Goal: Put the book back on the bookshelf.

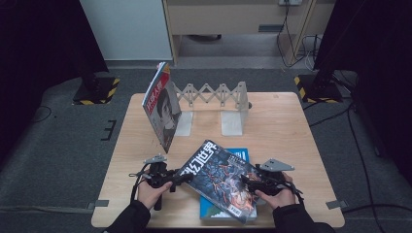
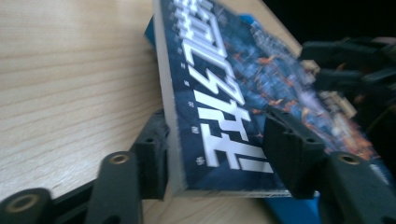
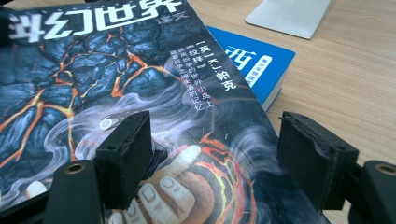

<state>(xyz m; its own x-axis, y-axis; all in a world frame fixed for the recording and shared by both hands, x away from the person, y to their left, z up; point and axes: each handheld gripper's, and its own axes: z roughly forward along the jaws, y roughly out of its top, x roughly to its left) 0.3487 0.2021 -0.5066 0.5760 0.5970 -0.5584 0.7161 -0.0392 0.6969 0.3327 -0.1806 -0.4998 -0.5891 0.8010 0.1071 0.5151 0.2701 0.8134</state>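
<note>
A dark magazine point(image 1: 218, 180) with a lava-crack cover lies askew on a blue book point(image 1: 239, 154) near the table's front edge. My left gripper point(image 1: 183, 177) is at its left corner. In the left gripper view point(image 2: 222, 149) the corner of the magazine point(image 2: 224, 93) sits between the jaws, one pad against the spine and the other just over the cover, with a wide gap left. My right gripper point(image 1: 245, 182) hovers over the magazine's lower right. Its jaws point(image 3: 215, 154) are open above the cover point(image 3: 116, 70), and the blue book point(image 3: 252, 65) pokes out beyond.
A red-and-white magazine point(image 1: 163, 109) stands leaning against the left end of an expandable bookend rack point(image 1: 218, 94) at the back of the wooden table point(image 1: 291, 126). One white foot of the rack point(image 3: 289, 16) is just past the blue book. Black curtains and cables surround the table.
</note>
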